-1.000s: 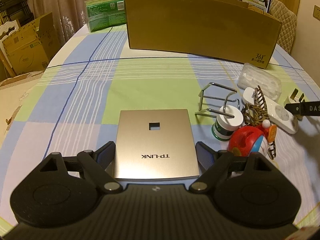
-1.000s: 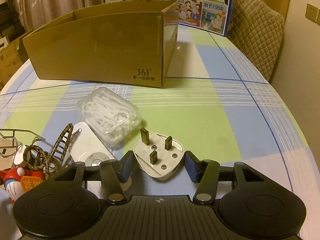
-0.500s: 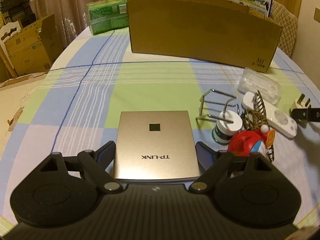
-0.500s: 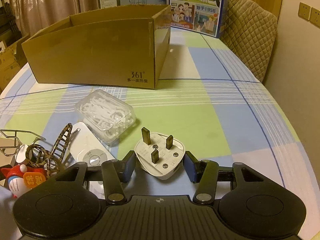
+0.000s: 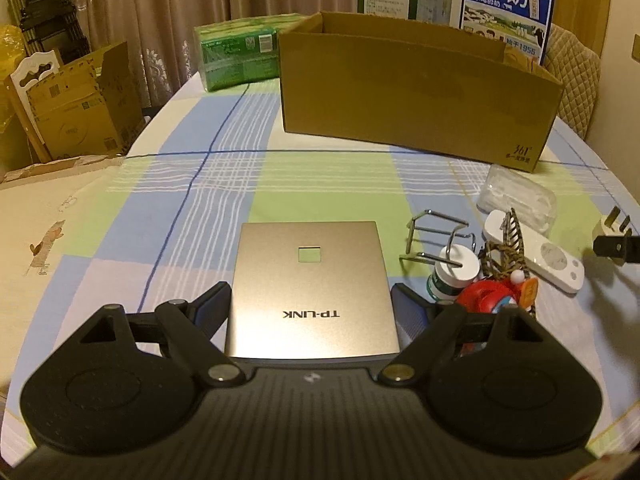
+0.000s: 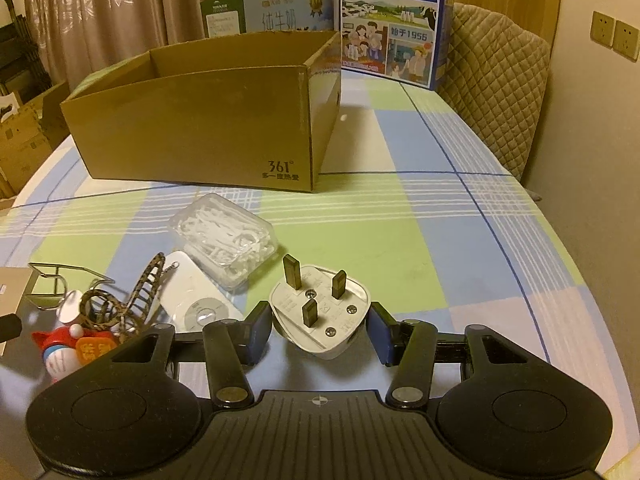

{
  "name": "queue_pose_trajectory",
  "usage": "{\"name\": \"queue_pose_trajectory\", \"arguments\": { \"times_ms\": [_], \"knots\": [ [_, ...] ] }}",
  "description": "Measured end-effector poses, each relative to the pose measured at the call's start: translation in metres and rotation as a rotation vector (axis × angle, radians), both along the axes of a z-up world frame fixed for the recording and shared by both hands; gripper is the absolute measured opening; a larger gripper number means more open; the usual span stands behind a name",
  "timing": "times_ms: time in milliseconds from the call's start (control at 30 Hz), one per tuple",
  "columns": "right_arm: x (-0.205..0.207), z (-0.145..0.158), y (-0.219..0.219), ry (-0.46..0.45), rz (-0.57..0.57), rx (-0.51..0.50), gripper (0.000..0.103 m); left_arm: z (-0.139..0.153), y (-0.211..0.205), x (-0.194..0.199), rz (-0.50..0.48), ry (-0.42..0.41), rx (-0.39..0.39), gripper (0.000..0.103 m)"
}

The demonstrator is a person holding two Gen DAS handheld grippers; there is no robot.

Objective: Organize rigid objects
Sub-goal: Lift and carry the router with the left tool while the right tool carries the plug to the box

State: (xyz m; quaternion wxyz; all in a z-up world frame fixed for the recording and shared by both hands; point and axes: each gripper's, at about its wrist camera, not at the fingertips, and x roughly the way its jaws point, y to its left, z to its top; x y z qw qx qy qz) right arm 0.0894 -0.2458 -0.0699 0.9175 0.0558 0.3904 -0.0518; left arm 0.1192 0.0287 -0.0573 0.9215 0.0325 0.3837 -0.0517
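While the round worktop [image 5: 312,184] curves away at its left and right edges, its checked cloth lies bare across the middle, leaving open room between the near clutter and the one open cardboard box [image 5: 416,108] at the back. Behind the box stand two milk cartons, and one green pack [image 5: 238,54] sits beside its left end.

One flat gold TP-LINK router [image 5: 310,288] sits between the fingers of the left hand-held gripper [image 5: 311,308], whose jaws stand wide and press on its two side edges. One white three-pin plug [image 6: 320,310] sits prongs-up between the fingers of the right hand-held gripper [image 6: 318,330], clamped at a middling width; from the left wrist view it hangs near the worktop's right edge.

Between the two lies a tight cluster: one wire rack [image 5: 434,236], one white-capped bottle [image 5: 454,276], one brown hair claw [image 6: 132,300], one red toy figure [image 6: 66,350], one white remote [image 6: 196,298] and one clear case of floss picks [image 6: 226,236].
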Motion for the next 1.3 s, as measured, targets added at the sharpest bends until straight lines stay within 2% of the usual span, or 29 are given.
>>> {"name": "queue_pose_trajectory", "arguments": {
  "times_ms": [567,1300],
  "knots": [
    [-0.003,0.009,0.009,-0.003,0.023,0.015,0.049,0.024,-0.007,-0.001,-0.015,-0.014,-0.011,0.083],
    [0.022,0.037,0.017,-0.028,0.088,-0.021,0.049,0.058,-0.015,0.035,-0.076,-0.035,0.014,0.083]
  ]
}}
